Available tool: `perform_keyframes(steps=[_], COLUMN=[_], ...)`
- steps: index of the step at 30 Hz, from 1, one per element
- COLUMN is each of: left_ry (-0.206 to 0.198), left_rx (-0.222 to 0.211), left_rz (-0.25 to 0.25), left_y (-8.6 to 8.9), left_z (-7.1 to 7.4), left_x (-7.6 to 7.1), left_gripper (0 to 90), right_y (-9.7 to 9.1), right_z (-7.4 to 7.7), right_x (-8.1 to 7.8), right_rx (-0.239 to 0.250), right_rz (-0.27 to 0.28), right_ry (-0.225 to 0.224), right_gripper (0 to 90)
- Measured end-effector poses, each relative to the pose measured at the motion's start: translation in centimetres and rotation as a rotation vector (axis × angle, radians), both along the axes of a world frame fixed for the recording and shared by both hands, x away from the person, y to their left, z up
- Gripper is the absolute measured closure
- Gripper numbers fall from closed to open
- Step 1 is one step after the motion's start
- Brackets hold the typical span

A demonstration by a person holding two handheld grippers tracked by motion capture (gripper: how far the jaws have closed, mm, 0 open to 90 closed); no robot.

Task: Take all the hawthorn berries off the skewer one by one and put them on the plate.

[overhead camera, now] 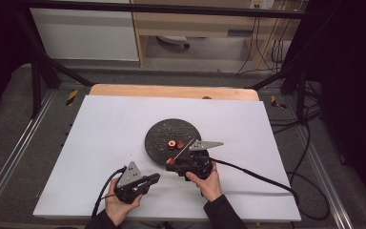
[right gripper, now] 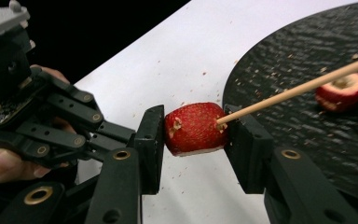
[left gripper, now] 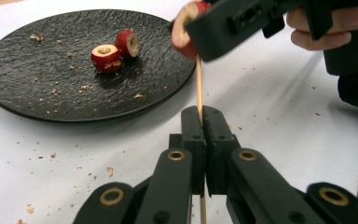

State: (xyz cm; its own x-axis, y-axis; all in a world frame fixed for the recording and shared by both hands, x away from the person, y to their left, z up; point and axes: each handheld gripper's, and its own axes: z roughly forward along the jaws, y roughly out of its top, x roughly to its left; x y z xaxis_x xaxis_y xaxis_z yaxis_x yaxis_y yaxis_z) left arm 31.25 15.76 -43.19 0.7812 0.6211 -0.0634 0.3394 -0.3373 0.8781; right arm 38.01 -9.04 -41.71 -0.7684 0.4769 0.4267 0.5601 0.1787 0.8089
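Observation:
A red fruit piece [right gripper: 193,122] sits between the jaws of my right gripper [right gripper: 194,133], which is shut on it. A thin wooden skewer [right gripper: 298,86] pierces the fruit and runs out over the black plate [right gripper: 307,149]. My left gripper [left gripper: 203,111] is shut on the skewer [left gripper: 198,84] lower down, just below the fruit [left gripper: 182,25] held in the right gripper [left gripper: 223,23]. In the high view the left gripper [overhead camera: 155,178] and right gripper [overhead camera: 172,165] meet just in front of the plate [overhead camera: 164,129].
Two more cored red fruit pieces [left gripper: 106,57] [left gripper: 128,43] lie on the black plate [left gripper: 37,84] among crumbs. Crumbs also dot the white table cover [overhead camera: 105,138]. Cables trail from both grippers toward the table's near edge and right side.

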Motion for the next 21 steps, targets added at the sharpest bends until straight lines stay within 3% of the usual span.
perform_keyframes(steps=[21], left_ry=[-0.024], left_rx=[-0.034], left_rz=[0.021], left_y=[1.1], left_z=[0.6], left_x=[0.0], left_gripper=[88.1], right_y=[-3.0], right_z=[4.0], right_x=[3.3], right_rx=[0.03], right_rz=[-0.097], right_ry=[-0.037], right_gripper=[60.5])
